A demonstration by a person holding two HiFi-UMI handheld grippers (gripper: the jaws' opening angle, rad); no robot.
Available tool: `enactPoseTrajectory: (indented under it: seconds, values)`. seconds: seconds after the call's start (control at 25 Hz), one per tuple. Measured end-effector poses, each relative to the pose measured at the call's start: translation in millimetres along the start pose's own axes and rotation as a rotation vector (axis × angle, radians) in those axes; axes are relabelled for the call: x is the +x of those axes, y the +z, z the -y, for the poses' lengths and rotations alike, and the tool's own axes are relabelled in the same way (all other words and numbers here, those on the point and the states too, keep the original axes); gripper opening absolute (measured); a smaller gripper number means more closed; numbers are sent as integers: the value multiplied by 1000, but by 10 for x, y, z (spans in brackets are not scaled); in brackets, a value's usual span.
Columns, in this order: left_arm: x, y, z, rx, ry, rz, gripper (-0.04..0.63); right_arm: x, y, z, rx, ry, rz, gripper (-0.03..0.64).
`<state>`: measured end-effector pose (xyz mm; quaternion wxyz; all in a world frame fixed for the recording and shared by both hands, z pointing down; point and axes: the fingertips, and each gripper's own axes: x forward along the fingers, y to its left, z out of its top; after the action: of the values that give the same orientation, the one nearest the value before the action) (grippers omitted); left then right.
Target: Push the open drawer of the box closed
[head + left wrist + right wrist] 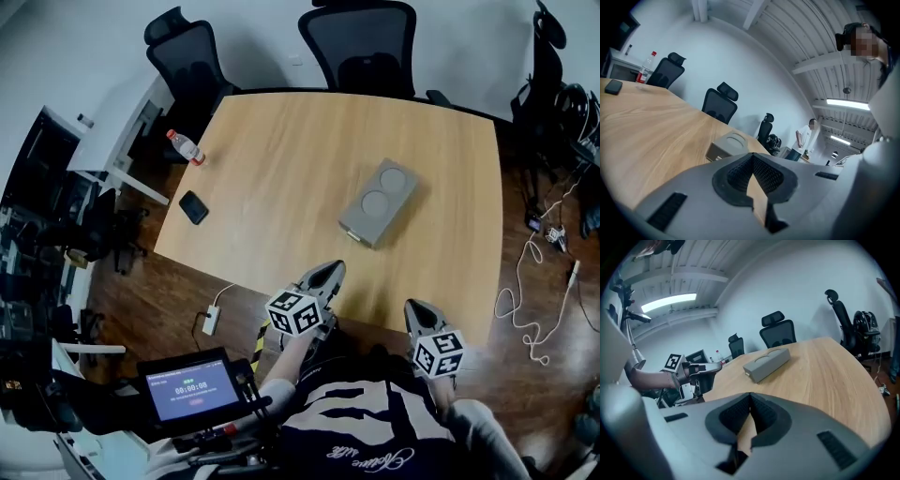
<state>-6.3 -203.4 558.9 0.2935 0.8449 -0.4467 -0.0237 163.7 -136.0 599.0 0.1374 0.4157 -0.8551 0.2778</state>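
Filling most of the head view, the wooden bench (281,159) reaches to two black office chairs (361,42) at its far edge. On its right half lies the grey box (379,202), set at a slant, with two round hollows in its top and one short end turned toward the person. Whether its drawer stands out from that end is too small to tell in any view. Both grippers hover over the near edge, well apart from the box, the left gripper (330,274) beside the right gripper (418,311). Each has its jaws pressed together with nothing between them. Farther left lie a dark phone (194,207) and, near the corner, a clear bottle (186,147) with a red label. The person's arms are partly cut off by the frame's lower edge.
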Motion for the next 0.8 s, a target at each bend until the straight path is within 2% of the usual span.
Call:
enactPoseTrajectory:
  seconds: [0.2, 0.36, 0.52, 0.8]
  values:
    - [-303, -294, 349, -41, 90, 41, 0, -138, -67, -9, -56, 104, -34, -2]
    - [-629, -498, 510, -30, 144, 15, 0, -185, -137, -91, -42, 145, -33, -2]
    - [-975, -604, 606, -48, 203, 46, 0, -242, -302, -276, -28, 194, -49, -2]
    - [-1515, -755, 687, -67, 259, 90, 1, -289, -644, -554, -30, 245, -110, -2]
